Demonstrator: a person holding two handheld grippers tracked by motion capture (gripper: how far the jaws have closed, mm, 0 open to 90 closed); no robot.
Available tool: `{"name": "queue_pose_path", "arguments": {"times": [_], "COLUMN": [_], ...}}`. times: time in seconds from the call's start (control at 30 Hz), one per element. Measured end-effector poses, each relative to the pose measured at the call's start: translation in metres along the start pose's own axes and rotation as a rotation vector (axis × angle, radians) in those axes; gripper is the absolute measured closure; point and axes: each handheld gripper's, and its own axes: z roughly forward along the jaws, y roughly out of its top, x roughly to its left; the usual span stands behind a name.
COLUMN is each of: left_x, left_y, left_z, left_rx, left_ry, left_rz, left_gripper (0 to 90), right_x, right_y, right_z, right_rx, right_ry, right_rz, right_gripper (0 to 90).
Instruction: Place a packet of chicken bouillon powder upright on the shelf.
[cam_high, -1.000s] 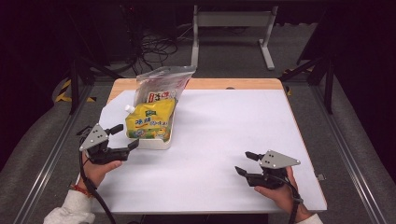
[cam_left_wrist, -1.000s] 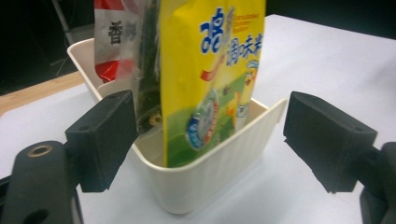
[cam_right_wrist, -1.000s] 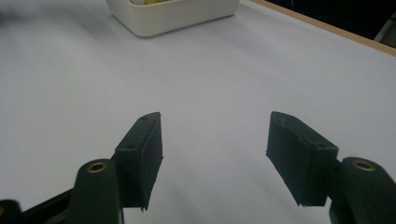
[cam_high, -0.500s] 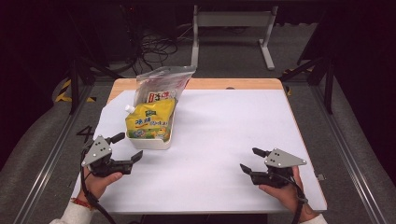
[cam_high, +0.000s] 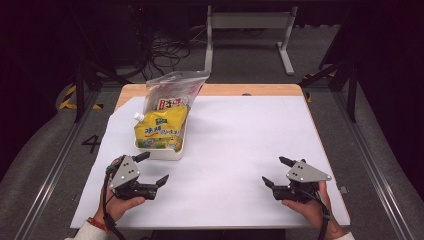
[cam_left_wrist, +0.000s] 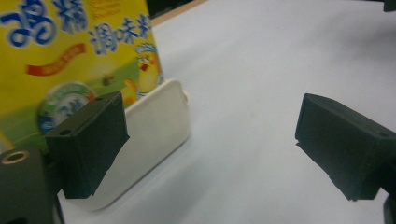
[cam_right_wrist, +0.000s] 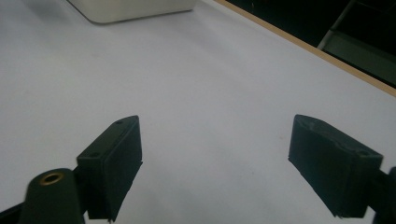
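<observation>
A white-covered bench (cam_high: 235, 150) with a bare wooden strip along its far edge fills the high view. At its left far part stands a shallow white plastic tray (cam_high: 165, 151) holding a yellow spouted pouch (cam_high: 159, 129) printed with blue Asian characters, a cartoon chick and a round green seal; behind it leans a clear zip bag (cam_high: 172, 90) with a red and white label too small to read. The left tongs (cam_high: 152, 170) sit just in front of the tray, spread wide with nothing between them, having just been opening. The right tongs (cam_high: 277, 172) rest near the right front corner, likewise spread and just opened. Broad open white surface lies between them.
</observation>
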Motion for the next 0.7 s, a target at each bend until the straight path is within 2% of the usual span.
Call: {"name": "queue_pose_path", "arguments": {"times": [0.13,0.23,0.33,0.43,0.57,0.7], "left_x": [-0.007,-0.012,-0.015,-0.019,-0.026,-0.032], "left_y": [0.0,-0.002,-0.003,-0.006,-0.008,-0.011], "left_z": [0.005,0.01,0.015,0.022,0.03,0.041], "left_rx": [0.02,0.031,0.053,0.07,0.088,0.133], "left_ry": [-0.028,-0.056,-0.07,-0.093,-0.135,-0.168], "left_rz": [0.016,0.01,0.023,0.014,0.022,0.057], "left_gripper": [9.1,8.9,8.5,8.0,8.0,7.8], "right_x": [-0.001,-0.002,-0.004,-0.006,-0.006,-0.007], "right_y": [-0.004,-0.006,-0.008,-0.012,-0.019,-0.023], "right_z": [-0.001,-0.003,-0.006,-0.008,-0.01,-0.012], "right_rx": [0.009,0.007,0.006,0.017,0.032,0.04], "right_ry": [0.0,0.001,-0.006,-0.016,-0.025,-0.026], "right_rz": [0.009,0.012,0.017,0.016,0.008,0.02], "right_gripper": [15.8,15.6,15.6,15.5,15.3,15.0]}}
